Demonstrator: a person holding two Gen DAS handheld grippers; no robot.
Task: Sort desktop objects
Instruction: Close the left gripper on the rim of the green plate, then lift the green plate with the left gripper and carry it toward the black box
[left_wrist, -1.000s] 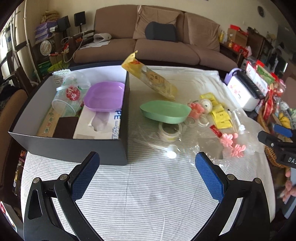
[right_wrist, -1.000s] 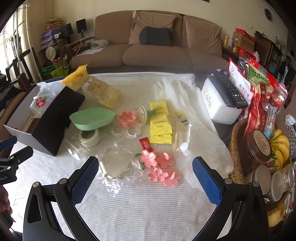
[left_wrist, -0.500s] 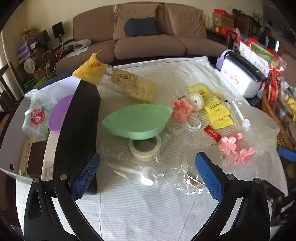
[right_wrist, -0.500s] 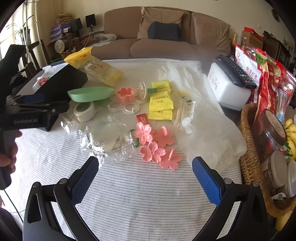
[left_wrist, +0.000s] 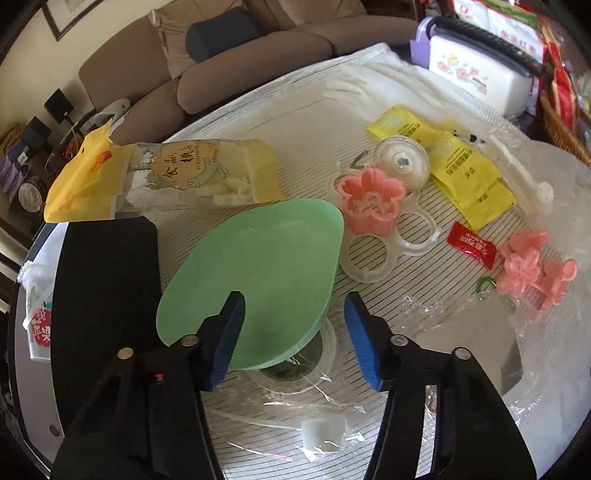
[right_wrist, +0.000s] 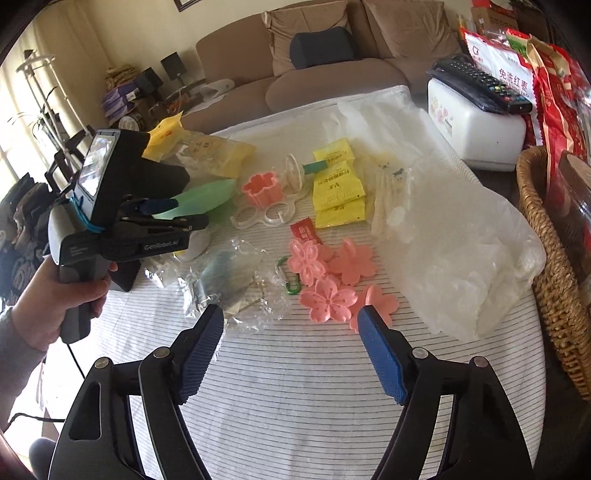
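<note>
Since the earlier frame, the left gripper (left_wrist: 293, 338) has closed partway astride the pale green plastic dish's (left_wrist: 258, 273) rim, pads apparently not yet pressing, while the right gripper (right_wrist: 291, 354) has narrowed, empty.

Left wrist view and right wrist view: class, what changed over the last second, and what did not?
The left gripper swung from the dark box to the oval green plastic dish; its jaws have just been closing around the rim. The right gripper lowered toward the pink flower-shaped moulds, jaws narrowing, nothing between them. Tabletop items stayed put.
</note>
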